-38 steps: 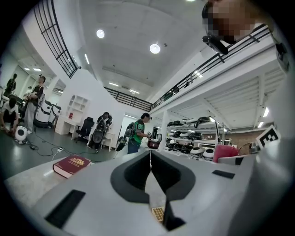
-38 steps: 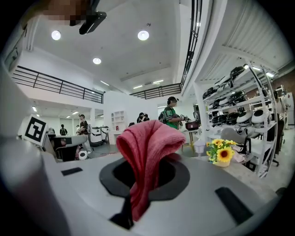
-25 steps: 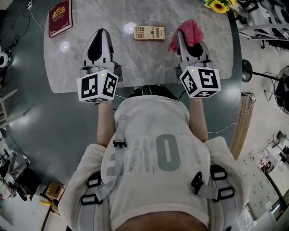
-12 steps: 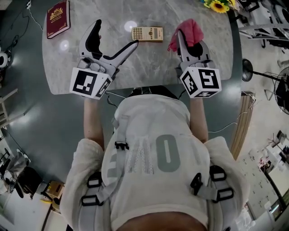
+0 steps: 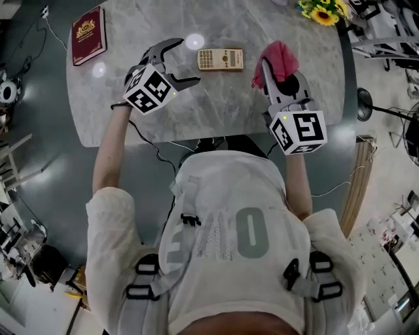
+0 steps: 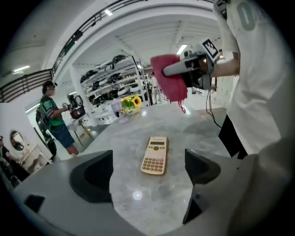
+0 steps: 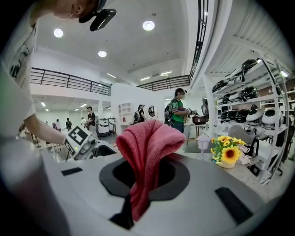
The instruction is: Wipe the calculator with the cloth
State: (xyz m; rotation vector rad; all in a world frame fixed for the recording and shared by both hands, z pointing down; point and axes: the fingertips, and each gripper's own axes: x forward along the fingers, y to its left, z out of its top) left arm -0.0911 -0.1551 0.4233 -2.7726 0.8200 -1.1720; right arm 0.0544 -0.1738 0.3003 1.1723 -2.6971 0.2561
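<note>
A beige calculator (image 5: 220, 59) lies flat on the grey marble table (image 5: 216, 111), its keys facing up. My left gripper (image 5: 188, 61) is just left of it, tilted down toward the table, with its jaws wide open and nothing between them. In the left gripper view the calculator (image 6: 155, 156) lies a little beyond the gap of the left gripper (image 6: 147, 179). My right gripper (image 5: 270, 64) hovers right of the calculator, shut on a pink cloth (image 5: 277, 56). In the right gripper view the cloth (image 7: 145, 152) bunches up and hangs down between the jaws of the right gripper (image 7: 143, 174).
A dark red book (image 5: 88, 34) lies at the table's far left corner. A pot of sunflowers (image 5: 319, 10) stands at the far right corner. The near table edge runs just in front of my body. People and shelves stand well beyond the table.
My left gripper has gone from shut to wide open, rolled over, and dropped forward toward the table beside the calculator. The right gripper and its cloth have stayed put.
</note>
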